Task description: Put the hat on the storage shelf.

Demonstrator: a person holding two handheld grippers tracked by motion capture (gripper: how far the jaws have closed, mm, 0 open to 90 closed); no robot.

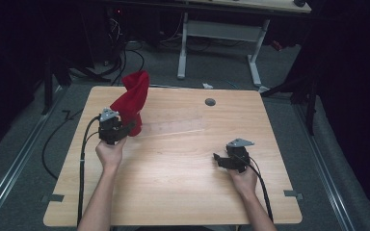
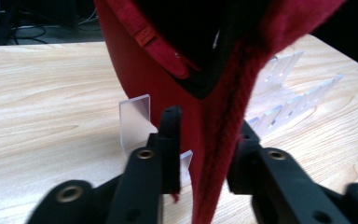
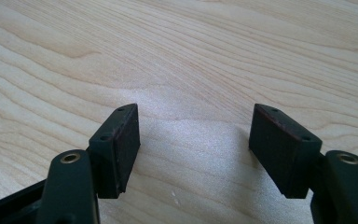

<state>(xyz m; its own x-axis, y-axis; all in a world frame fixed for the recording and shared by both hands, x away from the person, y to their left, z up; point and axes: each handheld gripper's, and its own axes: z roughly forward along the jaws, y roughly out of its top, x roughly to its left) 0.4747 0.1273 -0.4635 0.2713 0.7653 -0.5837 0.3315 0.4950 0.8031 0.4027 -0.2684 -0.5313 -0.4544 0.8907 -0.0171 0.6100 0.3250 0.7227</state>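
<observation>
A red cloth (image 1: 132, 98) with a dark lining stands tall at the table's left side, over a clear acrylic rack (image 1: 173, 126). My left gripper (image 1: 120, 130) is at its lower edge. In the left gripper view a hanging fold of the red cloth (image 2: 219, 130) runs down between the jaws of the left gripper (image 2: 207, 121), which are drawn in on it. Clear rack plates (image 2: 135, 121) stand just behind. My right gripper (image 1: 219, 158) rests low over bare wood at the right. In its own view the right gripper (image 3: 193, 123) is open with nothing between its pads.
The wooden table (image 1: 183, 192) has a round grommet hole (image 1: 210, 102) near its far edge. Cables (image 1: 84, 159) trail from the left gripper off the table's left side. A white-legged desk (image 1: 219, 33) stands on the floor beyond.
</observation>
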